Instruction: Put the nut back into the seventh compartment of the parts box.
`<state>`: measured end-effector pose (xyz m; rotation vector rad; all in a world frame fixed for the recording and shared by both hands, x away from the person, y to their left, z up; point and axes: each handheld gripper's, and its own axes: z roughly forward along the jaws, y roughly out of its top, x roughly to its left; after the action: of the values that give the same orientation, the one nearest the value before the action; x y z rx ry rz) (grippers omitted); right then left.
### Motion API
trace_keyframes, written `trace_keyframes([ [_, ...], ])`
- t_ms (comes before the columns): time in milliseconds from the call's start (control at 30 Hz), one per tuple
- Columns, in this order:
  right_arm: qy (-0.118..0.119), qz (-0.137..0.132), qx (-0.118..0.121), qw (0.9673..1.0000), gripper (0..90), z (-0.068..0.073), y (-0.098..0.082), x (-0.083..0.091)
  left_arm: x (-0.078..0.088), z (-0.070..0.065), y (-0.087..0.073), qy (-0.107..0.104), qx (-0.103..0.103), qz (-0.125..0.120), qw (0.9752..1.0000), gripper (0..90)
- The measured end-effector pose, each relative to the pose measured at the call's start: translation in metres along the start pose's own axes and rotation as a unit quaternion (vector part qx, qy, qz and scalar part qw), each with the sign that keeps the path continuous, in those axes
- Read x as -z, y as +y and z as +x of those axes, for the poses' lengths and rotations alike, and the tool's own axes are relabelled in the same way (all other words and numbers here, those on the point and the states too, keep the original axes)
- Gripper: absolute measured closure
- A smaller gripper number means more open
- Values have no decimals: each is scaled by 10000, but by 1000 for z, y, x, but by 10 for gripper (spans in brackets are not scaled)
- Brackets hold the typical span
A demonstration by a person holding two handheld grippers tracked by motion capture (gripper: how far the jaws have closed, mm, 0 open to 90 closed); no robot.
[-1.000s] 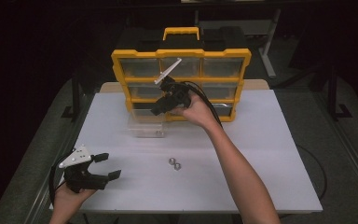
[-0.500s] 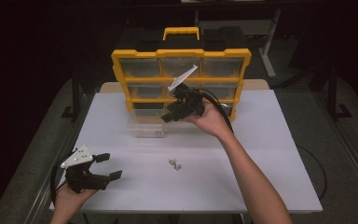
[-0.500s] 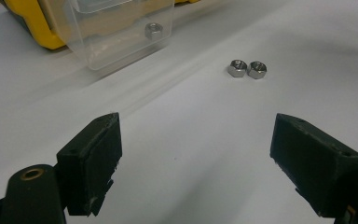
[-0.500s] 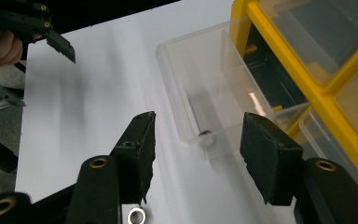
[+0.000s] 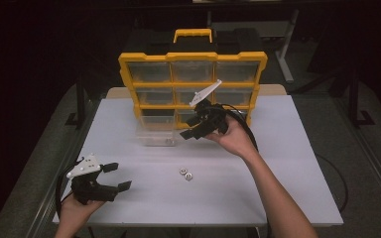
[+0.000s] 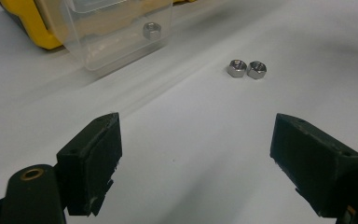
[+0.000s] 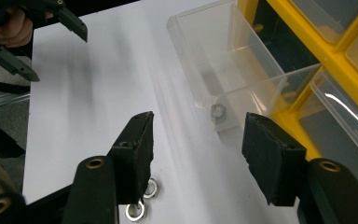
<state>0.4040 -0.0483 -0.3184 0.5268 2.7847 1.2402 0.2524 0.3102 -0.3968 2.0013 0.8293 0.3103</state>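
Note:
A yellow organizer (image 5: 193, 62) stands upright at the back of the white table (image 5: 287, 163). One clear drawer (image 5: 155, 130) lies pulled out on the table in front of it, with one steel nut (image 7: 218, 112) inside. Two more nuts (image 5: 185, 173) lie side by side mid-table. My right gripper (image 5: 188, 129) hovers open just right of the drawer, jaws pointing left and empty; its own view looks down at the drawer (image 7: 223, 74) and the two nuts (image 7: 142, 200). My left gripper (image 5: 120, 176) rests open and empty at the front left, facing the two nuts (image 6: 247, 68).
The organizer's other clear drawers (image 5: 238, 72) are pushed in, and its carry handle (image 5: 193, 33) sticks up on top. A cable (image 5: 245, 130) loops from the right gripper. The surroundings beyond the table edges are dark.
My right gripper has drawn back from the organizer toward the person and a little right, staying open. The left gripper and the nuts have not moved.

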Motion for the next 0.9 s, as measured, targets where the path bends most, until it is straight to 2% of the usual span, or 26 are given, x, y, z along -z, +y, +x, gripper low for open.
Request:
trace_keyframes([
  [267, -30, -18, -40, 10000, 371, 10, -15, 4, -2, 1, 0, -2, -61, 38, 10000, 167],
  [500, -16, -28, -42, 10000, 360, 21, -24, 4, -3, -1, 0, -14, -29, 21, 10000, 167],
  [567, 7, 0, -170, 9999, 356, 25, -26, 4, -3, -1, 0, -19, -55, 20, 10000, 166],
  [667, 8, -4, -58, 10000, 356, 26, -33, 2, -3, -1, 0, -24, -30, 8, 10000, 167],
  [800, 128, 77, -273, 9995, 354, 35, -40, -1, -4, -1, 0, -29, -58, 17, 10000, 166],
  [833, 94, 71, -160, 9998, 354, 34, -42, -2, -3, -1, 0, -21, -77, 45, 10000, 167],
  [900, 134, 106, -182, 9997, 354, 38, -45, -4, -3, -1, 0, -14, -73, 23, 10000, 167],
])
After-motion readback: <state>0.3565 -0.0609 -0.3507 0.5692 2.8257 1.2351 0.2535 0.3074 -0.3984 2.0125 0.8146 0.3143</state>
